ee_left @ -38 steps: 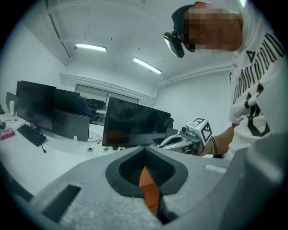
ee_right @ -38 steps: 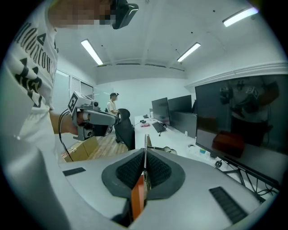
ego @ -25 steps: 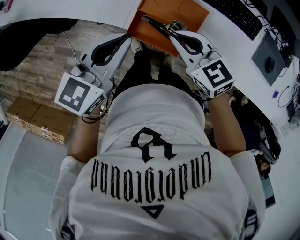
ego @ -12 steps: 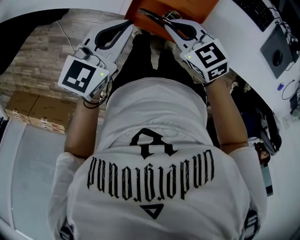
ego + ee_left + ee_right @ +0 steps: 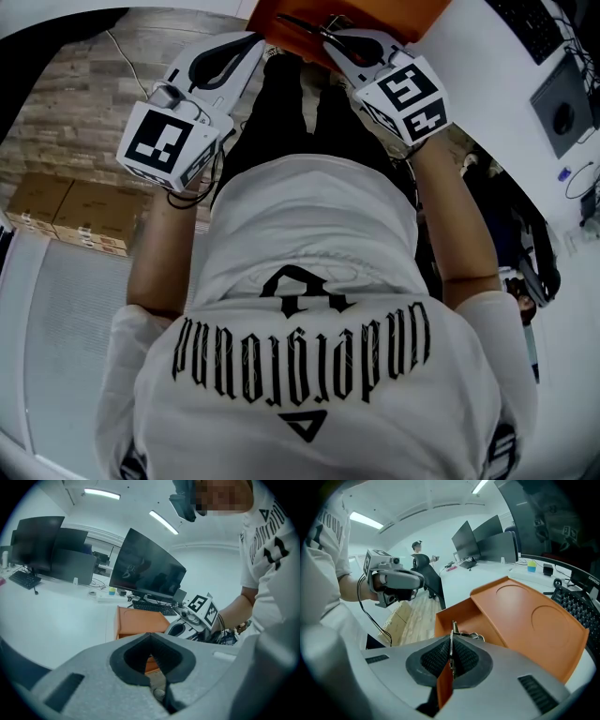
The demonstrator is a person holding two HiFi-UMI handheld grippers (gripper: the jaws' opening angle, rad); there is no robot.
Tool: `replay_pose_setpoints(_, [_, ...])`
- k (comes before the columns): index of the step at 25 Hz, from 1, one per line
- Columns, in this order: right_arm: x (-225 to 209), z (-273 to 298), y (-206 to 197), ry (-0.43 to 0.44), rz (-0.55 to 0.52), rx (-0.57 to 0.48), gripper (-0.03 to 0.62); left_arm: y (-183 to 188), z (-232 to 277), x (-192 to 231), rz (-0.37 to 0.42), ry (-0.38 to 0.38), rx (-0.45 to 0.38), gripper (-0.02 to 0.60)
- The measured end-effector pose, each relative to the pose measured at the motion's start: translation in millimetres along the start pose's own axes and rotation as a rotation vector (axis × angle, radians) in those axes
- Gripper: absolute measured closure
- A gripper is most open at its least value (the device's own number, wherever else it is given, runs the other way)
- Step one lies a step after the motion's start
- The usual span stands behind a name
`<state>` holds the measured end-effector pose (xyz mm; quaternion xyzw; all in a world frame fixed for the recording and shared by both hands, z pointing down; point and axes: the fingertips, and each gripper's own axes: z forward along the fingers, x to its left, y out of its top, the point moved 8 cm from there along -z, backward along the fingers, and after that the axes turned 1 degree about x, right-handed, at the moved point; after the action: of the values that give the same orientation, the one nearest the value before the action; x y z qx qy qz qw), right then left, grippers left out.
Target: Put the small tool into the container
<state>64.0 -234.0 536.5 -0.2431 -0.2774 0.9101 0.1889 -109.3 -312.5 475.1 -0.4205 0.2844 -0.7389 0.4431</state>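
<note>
An orange container (image 5: 520,616) stands open at the edge of the white desk, its lid tilted back; it also shows at the top of the head view as the container (image 5: 394,11). My right gripper (image 5: 452,637) is shut on a small tool (image 5: 446,681) with an orange handle and a thin metal tip, which points at the container's open compartment (image 5: 459,616). From above, the right gripper (image 5: 330,37) holds the tool (image 5: 305,25) at the container's near edge. My left gripper (image 5: 251,42) hovers to the left of it, shut and holding nothing, its tips (image 5: 150,635) facing the container (image 5: 140,623).
The white desk (image 5: 487,84) carries a keyboard (image 5: 530,23), a mouse on a grey pad (image 5: 562,117) and monitors (image 5: 145,569). Cardboard boxes (image 5: 66,216) lie on the wooden floor at the left. A person stands far off by a chair (image 5: 426,573).
Both grippers have shifted up the head view towards the orange container. The right one still carries the tool, which now reaches the container's near edge.
</note>
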Motion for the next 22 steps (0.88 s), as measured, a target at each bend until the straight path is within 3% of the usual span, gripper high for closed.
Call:
replay_pose_setpoints(12, [-1, 23, -8, 0.042, -0.007, 0.058, 0.577, -12, 10, 1, -0.026, -0.005, 0.012, 0.566])
replay_pose_setpoints(22, [-7, 30, -8, 0.020, -0.010, 0.070, 0.576, -19, 12, -1, -0.046, -0.008, 0.021, 0.566])
